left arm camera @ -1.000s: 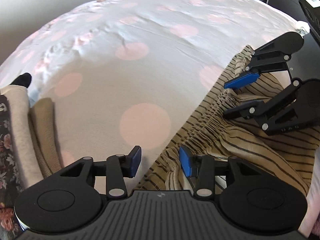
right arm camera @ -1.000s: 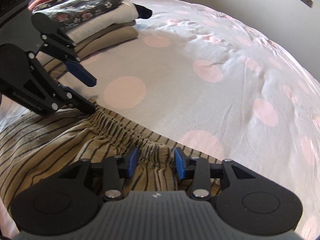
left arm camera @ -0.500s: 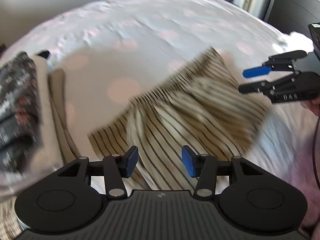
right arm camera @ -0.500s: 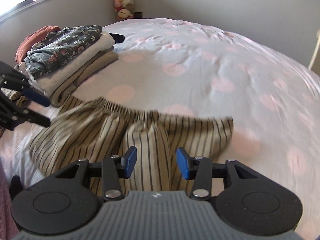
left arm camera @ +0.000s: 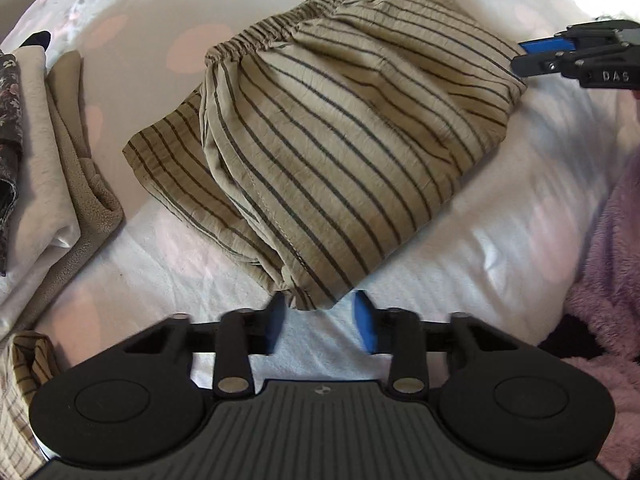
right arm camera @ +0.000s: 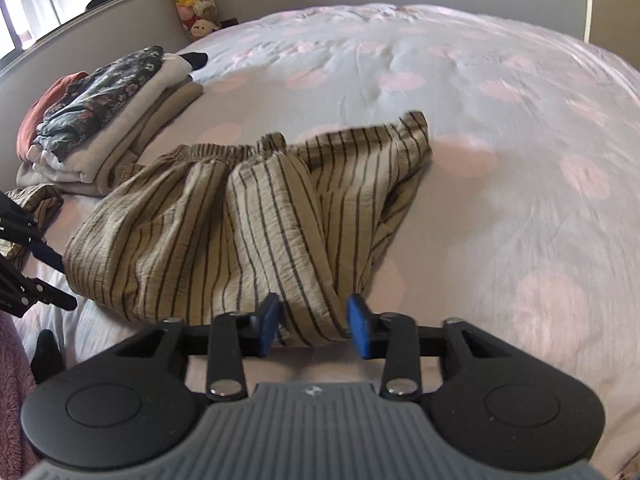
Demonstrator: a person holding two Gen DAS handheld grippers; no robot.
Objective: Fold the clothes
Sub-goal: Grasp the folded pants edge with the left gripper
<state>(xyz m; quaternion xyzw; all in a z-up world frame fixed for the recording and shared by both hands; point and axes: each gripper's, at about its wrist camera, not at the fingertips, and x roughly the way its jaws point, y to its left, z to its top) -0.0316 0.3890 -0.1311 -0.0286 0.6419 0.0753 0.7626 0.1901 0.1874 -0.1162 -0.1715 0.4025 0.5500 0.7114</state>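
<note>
left matte black plastic two-finger gripper (left arm camera: 318, 322): ribbed dark grey housing at centre with a tiny white logo, two round black discs at the sides, silver rivets on the linkage bars, blue pads on the fingertips (left arm camera: 365, 320). right matte black plastic two-finger gripper (right arm camera: 312, 326) of the same build: lighter grey ribbed housing, same discs, silver rivets, blue pads. seen side-on from the left wrist view: white letters "das" on the black side plate, small silver screws.
</note>
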